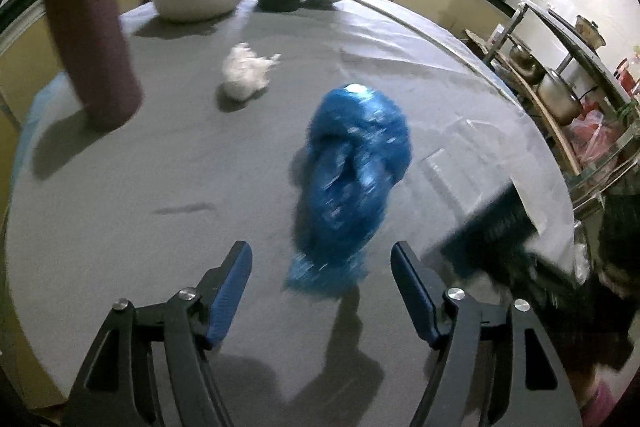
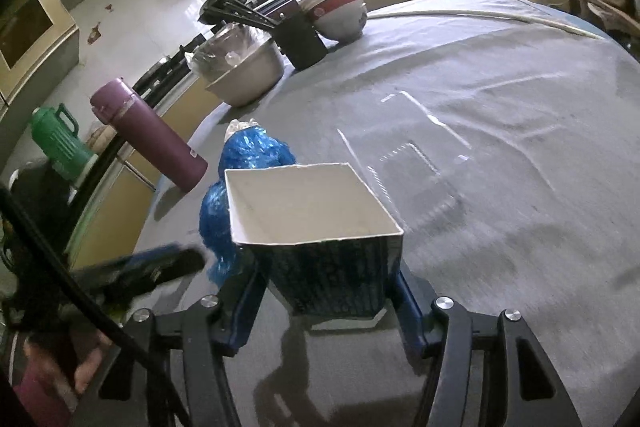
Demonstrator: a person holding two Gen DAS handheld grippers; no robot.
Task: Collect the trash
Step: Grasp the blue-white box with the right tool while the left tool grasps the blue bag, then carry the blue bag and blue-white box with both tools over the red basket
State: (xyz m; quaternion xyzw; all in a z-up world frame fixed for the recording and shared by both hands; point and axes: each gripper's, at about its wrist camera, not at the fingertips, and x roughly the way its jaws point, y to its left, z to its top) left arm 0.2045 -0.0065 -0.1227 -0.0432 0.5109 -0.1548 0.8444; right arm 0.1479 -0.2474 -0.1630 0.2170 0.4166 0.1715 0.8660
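Our left gripper (image 1: 322,291) spread before the soft, light blue bag (image 1: 354,167), best pinched mid-bunch, our right gripper (image 2: 326,291) clamping the stiff box (image 2: 316,215)

Crumpled blue plastic bag (image 1: 354,171), shiny, bunched into an elongated lump, lies on the grey tablecloth near the table's middle, motion-blurred. Crumpled white paper tissue wad (image 1: 246,73) sits on the cloth beyond it, apart from the bag. Open-topped rectangular cardboard box (image 2: 316,223), white inside, dark blue patterned outside, stands upright just beside the blue bag; inside looks empty. In the right wrist view the box partly hides the bag.
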